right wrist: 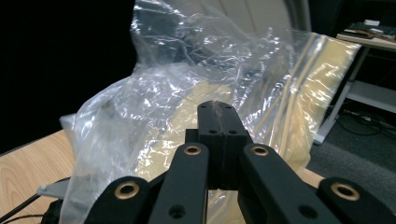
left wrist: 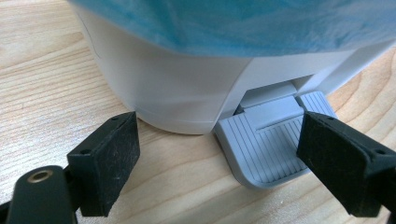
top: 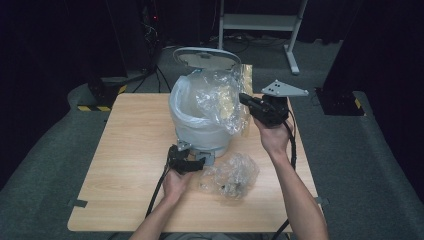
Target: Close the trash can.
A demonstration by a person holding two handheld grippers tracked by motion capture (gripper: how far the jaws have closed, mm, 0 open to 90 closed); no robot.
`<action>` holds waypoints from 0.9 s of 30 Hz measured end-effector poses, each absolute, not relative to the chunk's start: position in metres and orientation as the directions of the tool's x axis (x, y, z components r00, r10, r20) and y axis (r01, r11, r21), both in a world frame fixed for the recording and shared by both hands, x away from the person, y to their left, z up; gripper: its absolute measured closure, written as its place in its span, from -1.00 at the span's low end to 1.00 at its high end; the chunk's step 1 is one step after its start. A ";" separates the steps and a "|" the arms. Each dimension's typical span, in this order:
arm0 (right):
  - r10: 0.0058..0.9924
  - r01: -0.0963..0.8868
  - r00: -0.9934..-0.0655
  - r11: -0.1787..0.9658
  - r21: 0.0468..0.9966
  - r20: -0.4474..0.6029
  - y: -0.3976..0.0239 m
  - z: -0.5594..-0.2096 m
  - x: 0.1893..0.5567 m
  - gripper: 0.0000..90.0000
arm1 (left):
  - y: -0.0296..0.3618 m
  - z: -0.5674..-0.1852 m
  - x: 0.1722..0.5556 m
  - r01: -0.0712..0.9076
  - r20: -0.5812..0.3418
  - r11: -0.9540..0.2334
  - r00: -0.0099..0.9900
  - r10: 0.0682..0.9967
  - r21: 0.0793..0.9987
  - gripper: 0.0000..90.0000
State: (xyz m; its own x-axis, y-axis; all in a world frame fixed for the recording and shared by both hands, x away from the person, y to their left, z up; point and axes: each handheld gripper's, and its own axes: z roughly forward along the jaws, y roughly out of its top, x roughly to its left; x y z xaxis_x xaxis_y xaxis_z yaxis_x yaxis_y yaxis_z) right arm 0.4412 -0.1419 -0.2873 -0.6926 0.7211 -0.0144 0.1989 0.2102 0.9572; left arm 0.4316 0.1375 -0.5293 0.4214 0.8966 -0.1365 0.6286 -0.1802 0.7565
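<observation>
Two hand-held grippers at work on one white pedal bin [top: 200, 127], standing mid-bench [top: 125, 150] with lid [top: 206, 56] tipped up and a white liner inside. Left hand-held gripper [top: 186, 162] low at the bin's foot, jaws apart and nothing between them, one pad near the base wall, the other hovering at the edge of the grey ribbed pedal [left wrist: 268, 149]; whether it touches the pedal, cannot tell. Right hand-held gripper [top: 248, 100] raised at the bin's right rim, jaws together, seemingly pinching the edge of a clear plastic bag [top: 220, 100] that drapes over the opening. Second crumpled clear bag [top: 231, 175] lying on the bench just in front of the bin. Step in hand, by the look of it: feeding the clear bag into the open bin. Best done by keeping the lid up, pedal held down firmly if that is what props it, then carrying the pinched edge over the centre of the opening before letting go, low enough that the film drops inside rather than sliding down the outer wall. Worth watching: thin film clinging to the pads on release, and the liner rim being dragged off.
</observation>
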 end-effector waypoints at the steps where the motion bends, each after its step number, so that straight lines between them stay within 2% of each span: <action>1: 0.721 0.200 -0.693 0.210 0.957 -0.014 -0.140 -0.287 0.443 1.00 | 0.138 -0.529 0.432 0.629 -0.137 -0.180 0.422 0.896 0.756 -0.71; 27: 0.707 0.249 -0.706 0.291 0.924 -0.032 -0.080 -0.296 0.491 1.00 | 0.137 -0.529 0.431 0.628 -0.135 -0.180 0.420 0.897 0.757 -0.71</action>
State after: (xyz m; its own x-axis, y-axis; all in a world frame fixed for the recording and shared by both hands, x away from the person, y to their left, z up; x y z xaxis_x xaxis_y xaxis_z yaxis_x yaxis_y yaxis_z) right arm 0.4914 -0.0805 -0.2959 -0.7061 0.7074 -0.0323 0.2489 0.2907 0.9239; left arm 0.4314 0.1375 -0.5292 0.4202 0.8973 -0.1352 0.6283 -0.1803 0.7568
